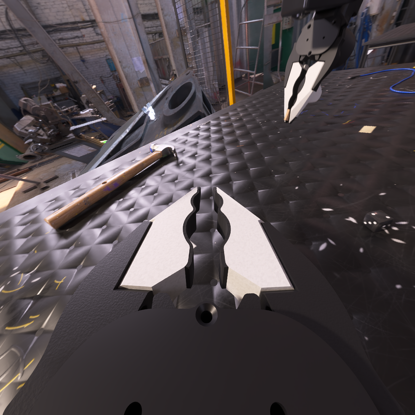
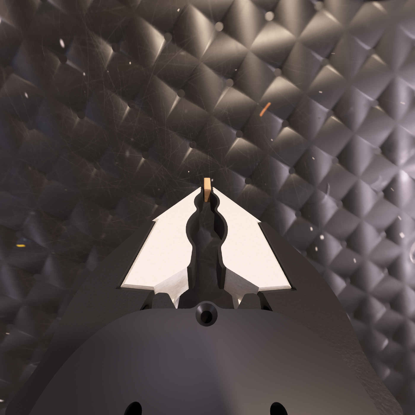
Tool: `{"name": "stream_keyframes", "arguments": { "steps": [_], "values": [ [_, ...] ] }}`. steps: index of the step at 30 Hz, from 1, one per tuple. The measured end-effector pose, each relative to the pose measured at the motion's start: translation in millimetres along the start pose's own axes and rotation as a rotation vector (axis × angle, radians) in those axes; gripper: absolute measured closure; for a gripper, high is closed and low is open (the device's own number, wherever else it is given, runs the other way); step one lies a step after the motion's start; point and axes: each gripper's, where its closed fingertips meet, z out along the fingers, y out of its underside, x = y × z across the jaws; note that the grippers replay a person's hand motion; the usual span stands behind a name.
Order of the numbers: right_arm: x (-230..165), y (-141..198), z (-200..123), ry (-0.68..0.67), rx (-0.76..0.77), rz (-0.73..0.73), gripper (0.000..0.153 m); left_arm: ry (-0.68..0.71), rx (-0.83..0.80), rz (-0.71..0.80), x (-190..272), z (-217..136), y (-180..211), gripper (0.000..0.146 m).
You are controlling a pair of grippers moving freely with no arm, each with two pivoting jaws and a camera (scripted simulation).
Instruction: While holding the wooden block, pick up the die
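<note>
My right gripper (image 2: 206, 188) is shut on a thin wooden block (image 2: 206, 189) pinched at its fingertips and held above the table. The same gripper shows in the left wrist view (image 1: 288, 119) at the upper right, with the wooden block (image 1: 286, 115) at its tips. The die (image 1: 377, 220) is black with white pips and lies on the table to the right of my left gripper (image 1: 206, 189). My left gripper is empty, its fingers a narrow gap apart, low over the table.
A hammer (image 1: 107, 187) with a wooden handle lies on the dark patterned metal table (image 1: 258, 157) to the left of my left gripper. A blue cable (image 1: 399, 83) lies at the far right. A small pale tag (image 1: 367, 129) lies flat beyond the die.
</note>
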Motion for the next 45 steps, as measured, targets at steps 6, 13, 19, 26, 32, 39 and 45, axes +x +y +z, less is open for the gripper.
{"name": "stream_keyframes", "arguments": {
  "steps": [6,13,19,26,32,39,45],
  "values": [
    [-51,-24,-60,0.151,0.127,0.182,0.148,0.305,-0.002,0.166,40,2,-17,0.131],
    [-168,-74,-54,0.065,0.454,0.392,0.148,0.983,-0.189,0.535,120,2,-33,0.118],
    [-217,-86,-15,-0.026,0.596,0.568,0.148,1.186,-0.359,1.084,155,36,15,0.112],
    [-226,-76,-21,0.001,0.594,0.607,0.148,1.572,-0.240,1.037,185,30,23,0.112],
    [-229,-71,-23,-0.003,0.598,0.624,0.148,1.682,-0.318,1.060,190,34,35,0.125],
    [-221,-70,-17,-0.002,0.615,0.677,0.148,1.128,-0.721,0.675,179,62,34,0.134],
    [-208,-77,1,-0.001,0.583,0.740,0.148,0.925,-0.800,0.222,174,49,13,0.109]
  ]
}}
